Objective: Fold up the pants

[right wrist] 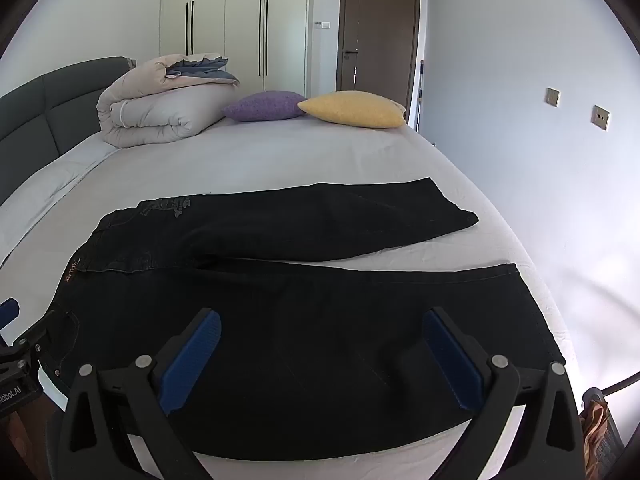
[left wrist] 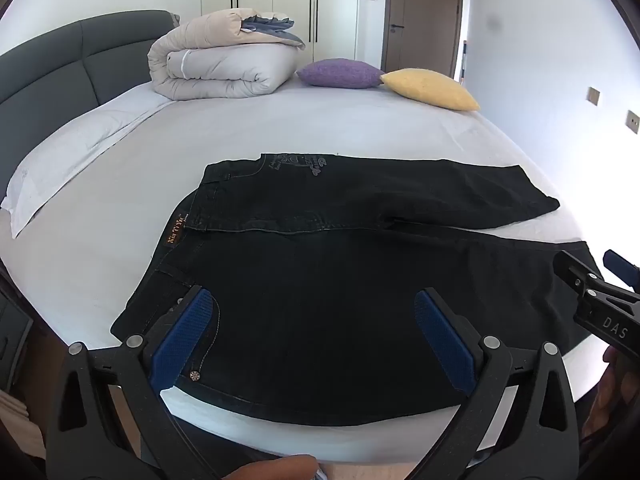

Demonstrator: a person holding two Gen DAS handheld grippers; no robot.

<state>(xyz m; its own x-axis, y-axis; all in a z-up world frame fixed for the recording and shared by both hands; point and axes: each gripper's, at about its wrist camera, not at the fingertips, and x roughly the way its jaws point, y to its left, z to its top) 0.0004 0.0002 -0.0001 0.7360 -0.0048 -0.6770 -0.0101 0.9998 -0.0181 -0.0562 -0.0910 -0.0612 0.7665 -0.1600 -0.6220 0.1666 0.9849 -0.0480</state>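
Black jeans [left wrist: 320,280] lie flat on the white bed [left wrist: 280,128], waistband to the left and both legs running right. The far leg [right wrist: 340,220] is angled away from the near leg [right wrist: 400,300]. My left gripper [left wrist: 316,320] hovers open over the near hip, its blue pads [left wrist: 188,332] wide apart with nothing between them. My right gripper [right wrist: 320,344] is open above the near leg, its pads [right wrist: 452,356] equally wide. In the left wrist view the right gripper [left wrist: 592,292] shows at the right edge; in the right wrist view the left gripper [right wrist: 16,352] shows at the left edge.
A rolled duvet [left wrist: 224,60], a purple cushion [left wrist: 340,74] and a yellow cushion [left wrist: 432,88] sit at the far end of the bed. A white pillow [left wrist: 68,156] lies at the left by the grey headboard [left wrist: 52,64]. A wardrobe and a door stand behind.
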